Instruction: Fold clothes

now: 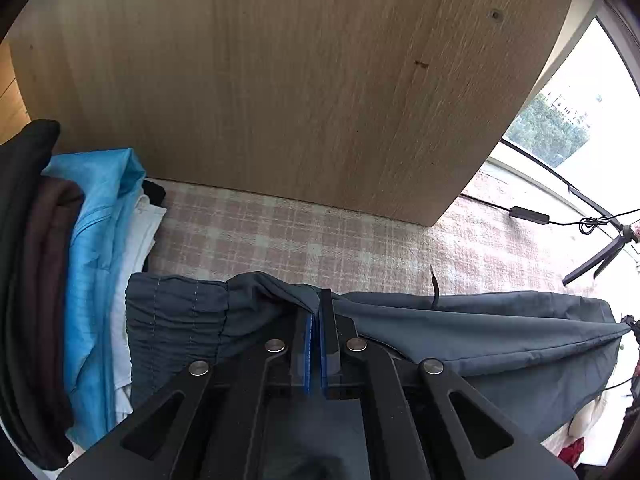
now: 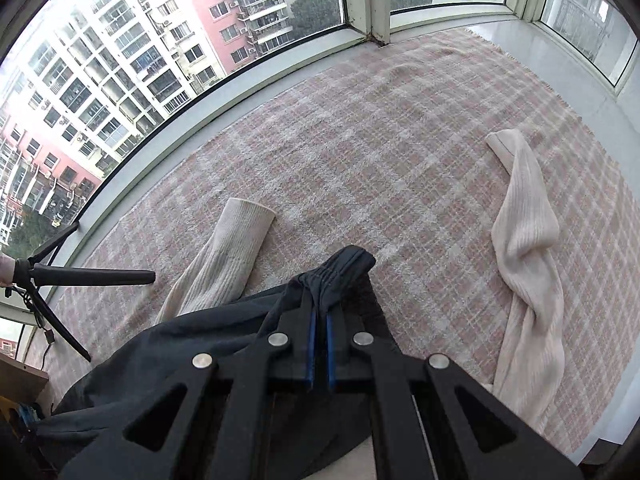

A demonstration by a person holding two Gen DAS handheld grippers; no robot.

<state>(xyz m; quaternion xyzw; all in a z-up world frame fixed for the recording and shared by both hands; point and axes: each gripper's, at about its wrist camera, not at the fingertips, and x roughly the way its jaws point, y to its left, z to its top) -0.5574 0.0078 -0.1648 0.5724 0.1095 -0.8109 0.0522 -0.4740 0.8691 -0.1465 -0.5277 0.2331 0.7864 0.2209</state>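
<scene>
A dark grey-blue garment with a gathered elastic waistband hangs stretched between my two grippers above the pink plaid blanket. My left gripper is shut on a fold of it near the waistband. My right gripper is shut on the bunched waistband end of the same garment, held above the blanket. A cream ribbed sweater lies spread on the blanket, one sleeve just beyond the garment.
A stack of folded clothes, black, brown, blue and white, sits at the left. A wooden cabinet panel stands behind the blanket. A black tripod stands by the window sill, with a cable nearby.
</scene>
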